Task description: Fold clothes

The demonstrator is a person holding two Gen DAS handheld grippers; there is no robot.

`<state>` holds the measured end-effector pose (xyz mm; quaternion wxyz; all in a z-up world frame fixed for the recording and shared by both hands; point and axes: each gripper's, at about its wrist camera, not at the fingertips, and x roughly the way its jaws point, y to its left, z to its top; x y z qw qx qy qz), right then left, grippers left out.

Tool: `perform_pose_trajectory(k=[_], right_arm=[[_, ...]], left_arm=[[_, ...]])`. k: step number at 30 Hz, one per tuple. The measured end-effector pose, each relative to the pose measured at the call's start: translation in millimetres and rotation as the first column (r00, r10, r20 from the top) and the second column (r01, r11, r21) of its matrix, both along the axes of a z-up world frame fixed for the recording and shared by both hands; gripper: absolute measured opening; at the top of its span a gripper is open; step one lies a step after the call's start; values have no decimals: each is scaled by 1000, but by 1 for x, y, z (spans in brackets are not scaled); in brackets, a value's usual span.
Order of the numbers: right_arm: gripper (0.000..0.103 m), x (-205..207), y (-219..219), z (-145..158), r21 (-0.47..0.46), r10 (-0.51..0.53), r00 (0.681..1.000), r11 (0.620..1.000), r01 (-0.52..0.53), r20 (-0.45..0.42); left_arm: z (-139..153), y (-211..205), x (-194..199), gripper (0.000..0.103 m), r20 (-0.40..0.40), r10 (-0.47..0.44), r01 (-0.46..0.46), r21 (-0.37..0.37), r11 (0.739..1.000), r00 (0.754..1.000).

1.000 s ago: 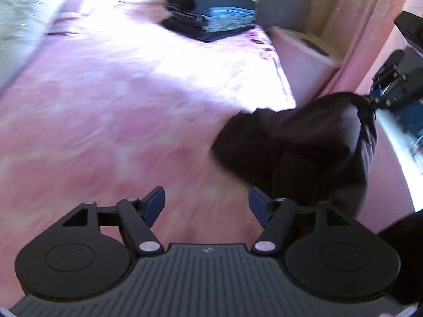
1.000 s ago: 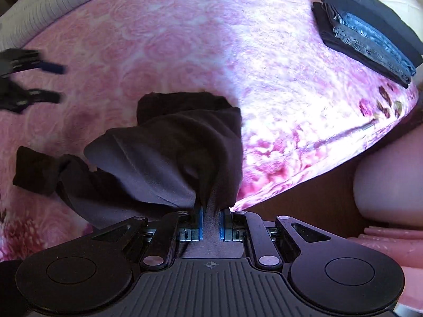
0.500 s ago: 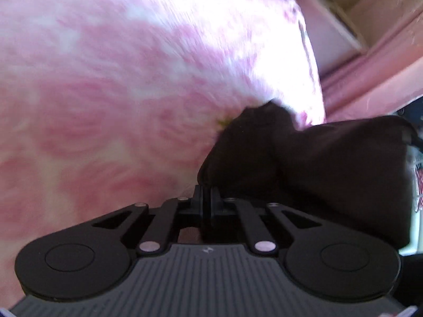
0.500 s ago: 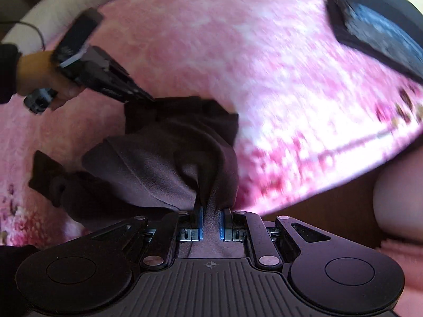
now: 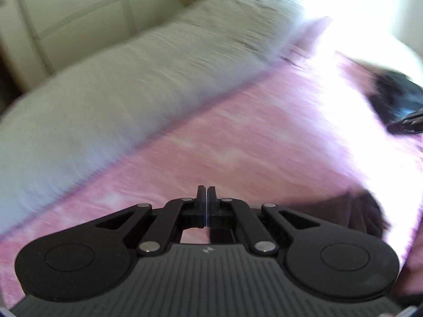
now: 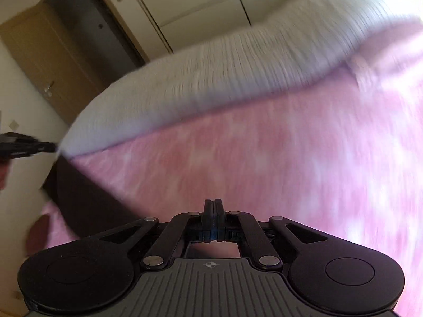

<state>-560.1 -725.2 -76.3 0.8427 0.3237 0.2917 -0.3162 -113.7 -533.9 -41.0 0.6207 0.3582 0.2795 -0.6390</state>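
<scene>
Both frames motion-blurred. Left gripper [image 5: 205, 195] & right gripper [image 6: 213, 207]: jaws closed, grip unclear; dark garment [image 5: 362, 211] cut off at 4 o'clock.

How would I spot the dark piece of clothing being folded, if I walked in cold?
Find the bed's pink flowered cover, with a grey ribbed blanket along its far side. The dark garment hangs stretched over the pink, the only plain brownish-black cloth there.
</scene>
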Motion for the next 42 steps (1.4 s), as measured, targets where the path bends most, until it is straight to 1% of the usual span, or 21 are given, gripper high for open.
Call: perform_pose_trajectory(k=[2, 4, 5, 6, 7, 8, 12, 15, 17, 18, 20, 21, 22, 23, 24, 25, 28, 30, 35, 39, 42], right_arm=[[1, 47, -32, 1, -24, 47, 997, 999, -48, -66], [6, 88, -29, 8, -88, 103, 987, 990, -114, -120], [21, 103, -18, 7, -100, 144, 979, 982, -158, -142], [57, 118, -5, 4, -108, 182, 970, 974, -201, -163], [74, 125, 11, -7, -98, 208, 961, 969, -228, -182], [85, 133, 27, -18, -85, 234, 951, 963, -255, -199], [85, 155, 96, -89, 66, 302, 910, 953, -295, -285], [85, 174, 141, -139, 142, 330, 871, 944, -298, -363], [85, 192, 164, -163, 114, 361, 823, 931, -347, -439], [85, 201, 175, -175, 99, 374, 795, 922, -374, -477], [85, 215, 190, -193, 45, 405, 713, 884, -466, -572], [82, 218, 194, -202, 24, 414, 675, 862, -506, -611], [71, 220, 198, -210, 6, 417, 640, 840, -542, -645], [24, 220, 195, -212, 0, 408, 636, 842, -539, -655], [7, 216, 188, -211, 1, 387, 646, 858, -513, -658], [7, 208, 179, -201, -4, 365, 679, 879, -477, -637], [6, 179, 164, -153, -61, 287, 737, 912, -406, -612], [6, 155, 156, -109, -103, 227, 773, 930, -352, -592], [6, 95, 158, -15, -190, 68, 862, 964, -187, -503], [6, 59, 171, 53, -259, -46, 904, 963, -72, -424], [6, 49, 179, 104, -323, -110, 928, 946, -12, -356]], left_arm=[[-23, -18, 20, 2, -6, 49, -49, 17, 999, 999], [-50, -27, 27, 9, -13, 61, -61, 43, 997, 998], [-64, -25, 32, 21, -40, 65, -62, 65, 996, 997], [-82, -20, 37, 36, -70, 68, -61, 94, 994, 995], [-101, -12, 38, 42, -88, 67, -55, 127, 990, 994], [-120, -5, 38, 45, -104, 66, -48, 161, 986, 992], [-198, 26, 33, 46, -149, 110, -59, 312, 948, 983], [-237, 34, 35, 47, -210, 180, -92, 369, 925, 961], [-255, 33, 40, 48, -277, 246, -129, 381, 915, 929], [-261, 32, 42, 49, -316, 287, -156, 382, 911, 904], [-274, 30, 44, 48, -372, 361, -205, 397, 895, 855], [-278, 28, 43, 44, -387, 375, -213, 401, 891, 842], [-279, 26, 41, 36, -387, 370, -213, 392, 895, 845], [-277, 26, 40, 21, -378, 355, -208, 378, 902, 855], [-271, 27, 42, 10, -380, 345, -205, 362, 909, 859], [-264, 28, 44, 10, -382, 335, -203, 346, 916, 861], [-216, 51, 56, 8, -404, 272, -181, 249, 951, 873], [-175, 78, 65, 7, -422, 220, -154, 185, 971, 880], [-81, 156, 65, 5, -396, 107, -83, 77, 994, 912], [-5, 197, 62, 5, -350, 56, -41, 51, 998, 935], [41, 197, 59, 5, -306, 4, 4, 24, 1000, 952]])
